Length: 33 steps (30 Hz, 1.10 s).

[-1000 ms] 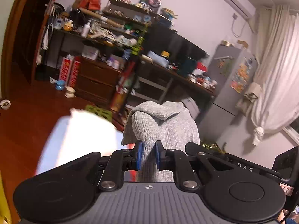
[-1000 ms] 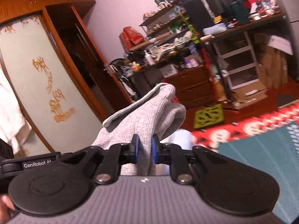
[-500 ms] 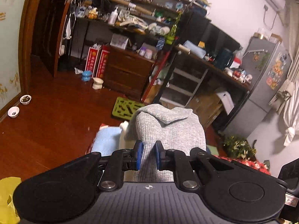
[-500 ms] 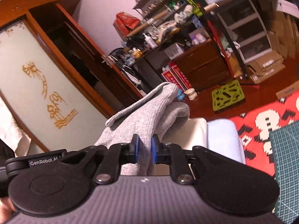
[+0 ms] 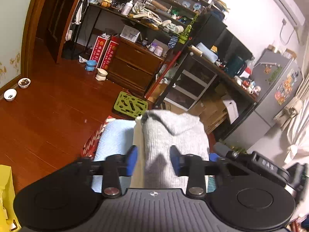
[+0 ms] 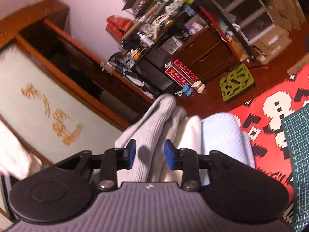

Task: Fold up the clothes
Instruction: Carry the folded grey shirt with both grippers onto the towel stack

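A grey ribbed knit garment [image 5: 173, 135] lies folded on a stack of a cream cloth [image 5: 138, 135] and a light blue cloth [image 5: 114, 141]. My left gripper [image 5: 154, 161] straddles one end of the garment. Its jaws are opening and the blue pads [image 5: 133, 160] stand off the fabric. In the right wrist view the same grey garment [image 6: 150, 127] runs between the blue pads [image 6: 170, 154] of my right gripper [image 6: 150, 153]. Those jaws are opening too, with gaps on both sides. The cream cloth [image 6: 191, 131] and blue cloth [image 6: 222, 131] lie beside it.
The stack rests on a red and white patterned cover [image 6: 270, 116], with a green cutting mat [image 6: 297, 145] to the right. Beyond lie a wooden floor [image 5: 48, 116], pet bowls [image 5: 9, 94], a green grid mat [image 5: 131, 104], cluttered shelves [image 5: 154, 19] and a grey fridge [image 5: 270, 96].
Both grippers have come down with the grey garment onto the cream and blue stack. Both pairs of pads, earlier pinched on the fabric, have since parted.
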{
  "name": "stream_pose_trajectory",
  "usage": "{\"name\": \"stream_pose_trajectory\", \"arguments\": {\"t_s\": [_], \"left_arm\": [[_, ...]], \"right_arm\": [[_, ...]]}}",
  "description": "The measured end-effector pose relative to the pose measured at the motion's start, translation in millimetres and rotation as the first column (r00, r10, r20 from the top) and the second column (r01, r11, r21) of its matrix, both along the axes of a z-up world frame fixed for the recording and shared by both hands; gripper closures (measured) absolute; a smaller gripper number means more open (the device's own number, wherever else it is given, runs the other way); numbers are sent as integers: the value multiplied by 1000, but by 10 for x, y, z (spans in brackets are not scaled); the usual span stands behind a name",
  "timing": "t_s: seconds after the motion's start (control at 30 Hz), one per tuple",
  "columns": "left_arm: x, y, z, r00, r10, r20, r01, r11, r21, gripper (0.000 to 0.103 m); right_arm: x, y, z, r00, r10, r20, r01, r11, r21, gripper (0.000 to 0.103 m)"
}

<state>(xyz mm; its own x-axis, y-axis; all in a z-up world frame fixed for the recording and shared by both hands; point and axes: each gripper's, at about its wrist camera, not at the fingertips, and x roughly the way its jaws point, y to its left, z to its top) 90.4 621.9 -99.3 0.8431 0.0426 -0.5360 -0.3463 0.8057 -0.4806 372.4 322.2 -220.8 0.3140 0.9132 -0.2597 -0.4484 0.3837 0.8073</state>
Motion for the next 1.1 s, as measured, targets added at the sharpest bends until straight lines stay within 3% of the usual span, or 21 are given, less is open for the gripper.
{"name": "stream_pose_trajectory", "arguments": {"t_s": [0.1,0.17,0.33,0.4,0.43,0.47,0.5,0.53,0.6,0.73,0.87,0.97,1.1], "left_arm": [[71,163,80,1000,1,23,0,999,-55,56],[207,276,83,1000,1,26,1,996,-90,46],[634,458,-76,999,-6,-36,-1,981,-193,46],[747,478,-145,998,1,-61,-13,980,-197,54],[798,476,-175,997,1,-79,-16,981,-191,62],[846,466,-202,995,-5,-101,-14,983,-183,75],[882,448,-217,994,-9,-110,-10,985,-172,83],[910,422,-224,994,-12,-109,-6,987,-161,90],[895,357,-204,997,-20,-76,12,994,-104,94],[879,283,-195,998,-40,-39,39,999,-24,94],[742,299,-182,999,-24,-27,24,1000,-10,78],[587,325,-149,1000,-4,-8,4,1000,-18,73],[303,117,61,999,-43,-22,45,992,121,66]], "right_arm": [[363,-37,-66,994,15,-104,-10,999,53,45],[591,5,-145,984,51,-173,-35,995,91,44],[913,210,-263,973,92,-214,-80,995,64,44],[988,296,-302,971,107,-215,-102,994,35,44],[1016,329,-326,971,107,-214,-106,994,18,45],[1035,361,-349,971,108,-213,-110,994,1,54],[1046,392,-372,971,110,-213,-116,993,-17,73],[1050,419,-379,971,111,-210,-118,993,-24,85],[1016,465,-344,978,111,-176,-116,993,-16,91],[844,508,-241,991,117,58,-113,991,-64,90],[867,416,-372,995,90,32,-88,994,-66,68],[882,187,-432,997,62,-35,-62,998,16,68],[765,-28,-492,991,100,-88,-95,994,56,70]]}}
